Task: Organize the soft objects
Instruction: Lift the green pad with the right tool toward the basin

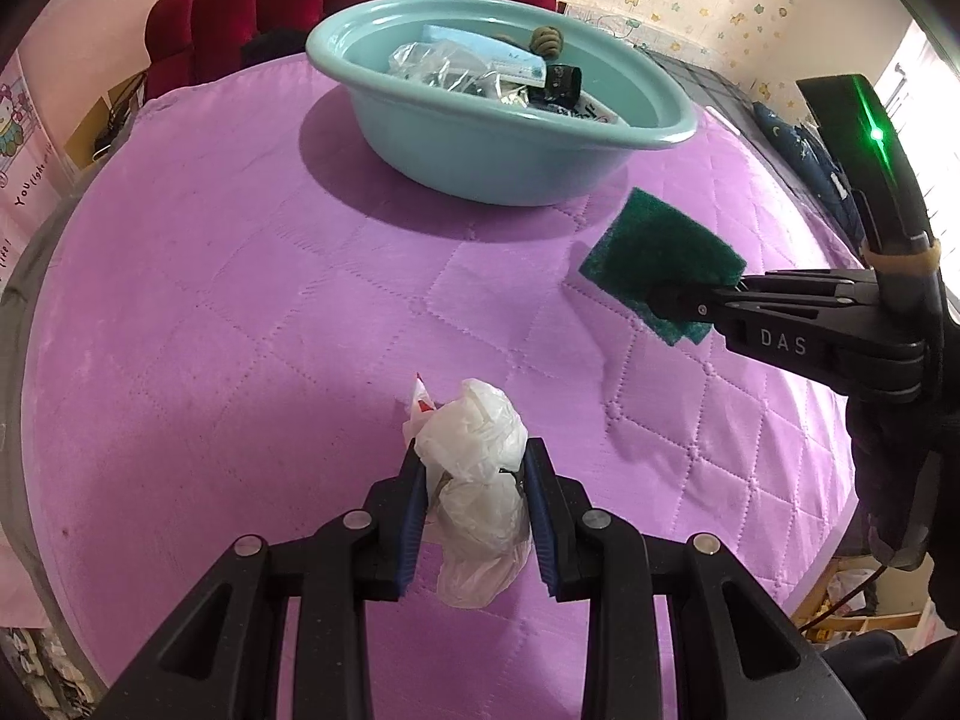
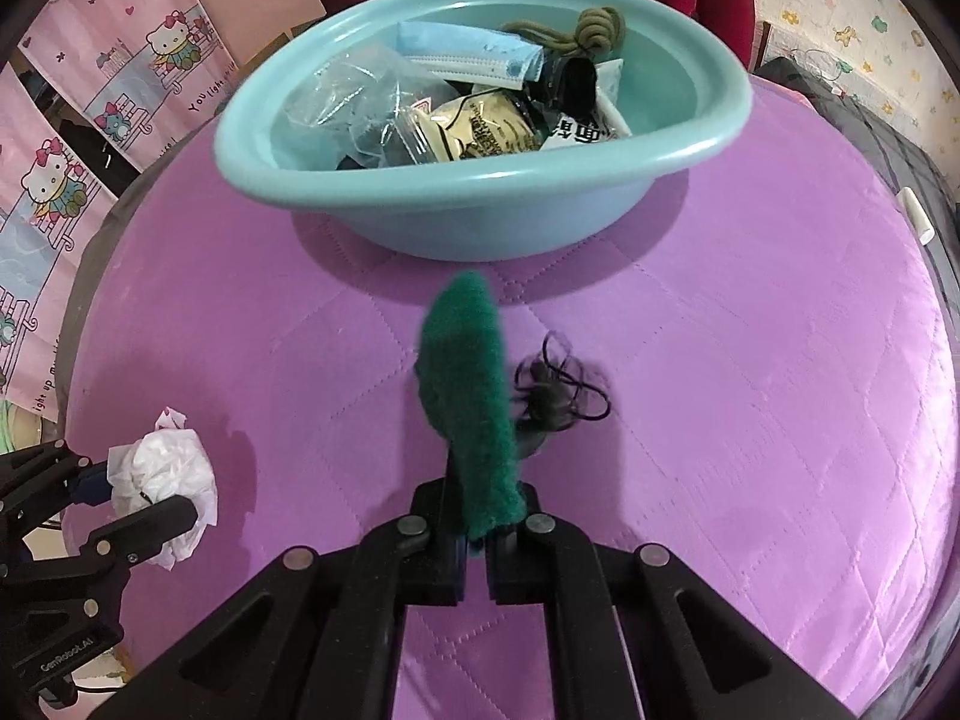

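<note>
- Left gripper (image 1: pixel 474 516): jaws pressed onto a crumpled white plastic bag (image 1: pixel 474 480), blue pads on both sides of it; bag looks lifted off the purple quilted cover (image 1: pixel 240 312), loose tail hanging below the jaws.
- Right gripper (image 2: pixel 477 540): jaws nearly together, pinching the lower end of a green scouring pad (image 2: pixel 465 396); pad sticks out forward, held above the cover.
- In the left wrist view the right gripper (image 1: pixel 684 303) comes in from the right, pad (image 1: pixel 660 252) near the basin's front right side.
- Black hair tie or cord tangle (image 2: pixel 561 390) lies on the cover just beside the pad, not gripped.
- Teal basin (image 2: pixel 480 180) sits ahead of both grippers, already holding a face mask, clear bags, packets and a knotted olive cord.
- Step, by my read: both items grasped, carry to basin under way; release not yet done.
- Next move calls for lifting over the basin rim, then opening above the pile; the pad is closer, so likely first.
- Room: open cover between grippers and basin, grippers well apart. Rim is the only edge to clear; red headboard (image 1: pixel 360 6) behind, cover edge drops off at both sides.
</note>
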`<state>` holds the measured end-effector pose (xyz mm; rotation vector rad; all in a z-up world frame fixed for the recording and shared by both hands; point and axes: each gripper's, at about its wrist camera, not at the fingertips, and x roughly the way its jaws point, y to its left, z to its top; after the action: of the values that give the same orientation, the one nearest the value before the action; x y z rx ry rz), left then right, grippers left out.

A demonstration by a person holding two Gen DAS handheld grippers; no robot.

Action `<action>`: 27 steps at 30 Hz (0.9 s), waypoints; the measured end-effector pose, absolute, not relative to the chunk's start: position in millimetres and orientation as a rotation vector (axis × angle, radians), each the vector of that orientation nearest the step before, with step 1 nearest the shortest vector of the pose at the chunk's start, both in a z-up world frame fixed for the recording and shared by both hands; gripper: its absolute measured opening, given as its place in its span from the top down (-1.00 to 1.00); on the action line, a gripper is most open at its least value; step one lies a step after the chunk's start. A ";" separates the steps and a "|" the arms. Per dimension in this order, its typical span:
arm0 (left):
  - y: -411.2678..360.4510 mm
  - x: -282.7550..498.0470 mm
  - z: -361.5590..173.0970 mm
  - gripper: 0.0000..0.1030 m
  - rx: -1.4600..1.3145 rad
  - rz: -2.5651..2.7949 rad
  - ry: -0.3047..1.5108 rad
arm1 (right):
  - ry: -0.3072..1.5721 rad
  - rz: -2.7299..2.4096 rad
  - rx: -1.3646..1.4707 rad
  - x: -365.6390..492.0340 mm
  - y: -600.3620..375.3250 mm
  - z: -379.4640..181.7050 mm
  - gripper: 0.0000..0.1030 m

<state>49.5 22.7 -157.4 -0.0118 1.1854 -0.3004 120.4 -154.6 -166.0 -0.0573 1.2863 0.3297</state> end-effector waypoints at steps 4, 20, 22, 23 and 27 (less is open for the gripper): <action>16.7 42.8 -152.1 0.35 -0.013 -0.297 1.177 | 1.277 0.334 -0.060 108.9 -173.6 -155.9 0.97; -3.2 22.2 -137.6 0.35 -0.032 -0.275 1.155 | 1.274 0.320 -0.035 102.4 -205.6 -136.6 0.97; -2.0 22.6 -135.1 0.35 -0.033 -0.274 1.155 | 1.276 0.323 -0.043 105.3 -203.0 -136.0 0.97; -3.0 23.6 -133.9 0.35 -0.032 -0.272 1.156 | 1.276 0.325 -0.044 107.7 -201.5 -136.7 0.97; -4.3 27.0 -127.4 0.35 -0.030 -0.270 1.150 | 1.270 0.333 -0.038 111.8 -201.5 -131.1 0.97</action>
<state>27.0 -4.3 -127.4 -0.0299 1.1504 -0.2695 111.8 -201.5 -131.1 -0.0378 1.2704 0.3327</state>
